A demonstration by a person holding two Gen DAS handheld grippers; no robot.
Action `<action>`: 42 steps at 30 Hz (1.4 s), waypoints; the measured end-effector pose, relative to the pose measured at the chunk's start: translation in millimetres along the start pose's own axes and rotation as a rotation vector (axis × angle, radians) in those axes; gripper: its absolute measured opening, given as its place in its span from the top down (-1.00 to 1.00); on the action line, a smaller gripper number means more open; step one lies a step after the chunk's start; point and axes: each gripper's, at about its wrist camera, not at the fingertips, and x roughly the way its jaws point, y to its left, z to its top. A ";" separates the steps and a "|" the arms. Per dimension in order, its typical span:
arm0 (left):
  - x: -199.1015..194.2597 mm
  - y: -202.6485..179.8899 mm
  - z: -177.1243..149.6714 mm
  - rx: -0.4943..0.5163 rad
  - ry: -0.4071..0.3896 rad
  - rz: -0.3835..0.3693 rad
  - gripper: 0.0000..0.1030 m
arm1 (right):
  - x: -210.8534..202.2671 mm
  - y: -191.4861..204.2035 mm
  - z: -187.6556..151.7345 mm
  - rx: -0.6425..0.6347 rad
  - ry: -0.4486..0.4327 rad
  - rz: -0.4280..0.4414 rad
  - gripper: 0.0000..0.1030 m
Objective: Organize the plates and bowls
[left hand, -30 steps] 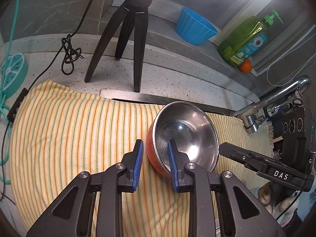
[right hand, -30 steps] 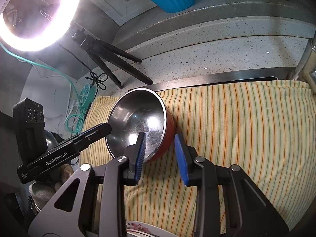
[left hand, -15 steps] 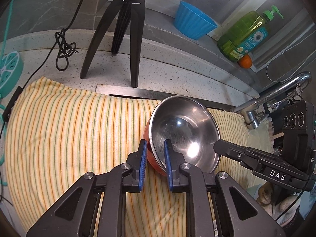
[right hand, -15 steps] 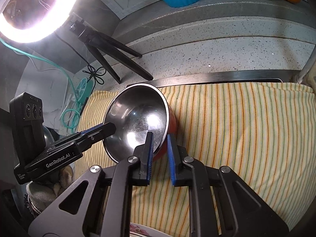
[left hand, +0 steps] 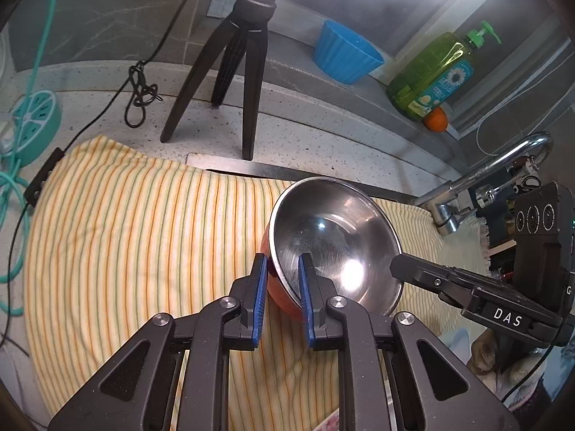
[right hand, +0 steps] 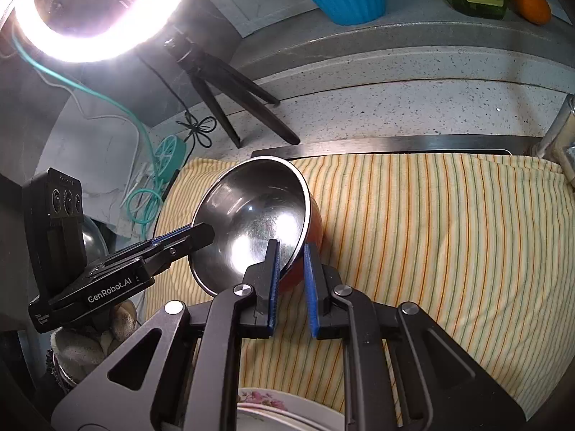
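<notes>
A steel bowl with a red-orange outside (left hand: 334,237) (right hand: 251,222) hangs tilted just above a yellow striped cloth (left hand: 143,237) (right hand: 431,237). My left gripper (left hand: 282,262) is shut on the bowl's near-left rim, one blue pad inside and one outside. My right gripper (right hand: 291,248) is shut on the opposite rim in the same way. Each gripper also shows in the other's view: the right gripper (left hand: 413,269) at the bowl's right edge, the left gripper (right hand: 179,240) at its left edge. A floral plate (right hand: 266,406) lies under the right gripper at the frame's bottom.
A black tripod (left hand: 237,82) with a ring light (right hand: 90,18) stands on the speckled counter behind the cloth. On the back ledge are a blue ribbed bowl (left hand: 345,54), a green soap bottle (left hand: 435,75) and an orange (left hand: 435,120). A faucet (left hand: 485,176) is at right, a teal power strip (left hand: 32,118) and cables at left.
Both grippers went from open around the bowl's rim to shut on it. The bowl then tilted and rose slightly off the cloth.
</notes>
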 end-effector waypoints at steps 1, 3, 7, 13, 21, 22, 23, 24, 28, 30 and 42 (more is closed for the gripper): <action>-3.2 -0.2 -1.7 -0.001 -0.005 -0.002 0.70 | -2.9 2.8 -2.5 -0.005 -0.001 0.006 0.74; -13.4 0.5 -7.0 -0.006 -0.021 -0.005 0.70 | -8.7 9.2 -8.0 -0.016 -0.005 0.013 0.74; -30.5 -3.5 -16.1 0.005 -0.055 0.004 0.70 | -19.8 21.1 -19.4 -0.039 -0.019 0.028 0.74; -59.1 -7.2 -35.1 0.014 -0.096 0.001 0.70 | -40.2 38.7 -38.8 -0.070 -0.041 0.053 0.74; -88.7 -10.2 -60.6 0.012 -0.138 -0.001 0.70 | -58.0 57.9 -65.5 -0.104 -0.051 0.068 0.74; -92.2 -10.6 -63.7 0.014 -0.143 0.001 0.70 | -59.8 60.8 -69.2 -0.108 -0.050 0.070 0.74; -97.4 -11.1 -67.9 0.018 -0.150 0.005 0.70 | -61.1 63.1 -72.4 -0.111 -0.049 0.073 0.74; -100.6 -10.9 -70.8 0.019 -0.153 0.007 0.70 | -62.6 66.7 -76.6 -0.116 -0.047 0.077 0.74; -117.4 -5.5 -87.2 0.003 -0.170 0.007 0.70 | -68.9 80.1 -91.6 -0.141 -0.039 0.094 0.74; -124.4 -3.2 -93.9 -0.002 -0.180 0.014 0.70 | -70.8 88.8 -98.4 -0.160 -0.033 0.103 0.74; -163.6 32.8 -142.1 -0.085 -0.218 0.072 0.70 | -55.2 146.4 -141.8 -0.283 0.040 0.137 0.74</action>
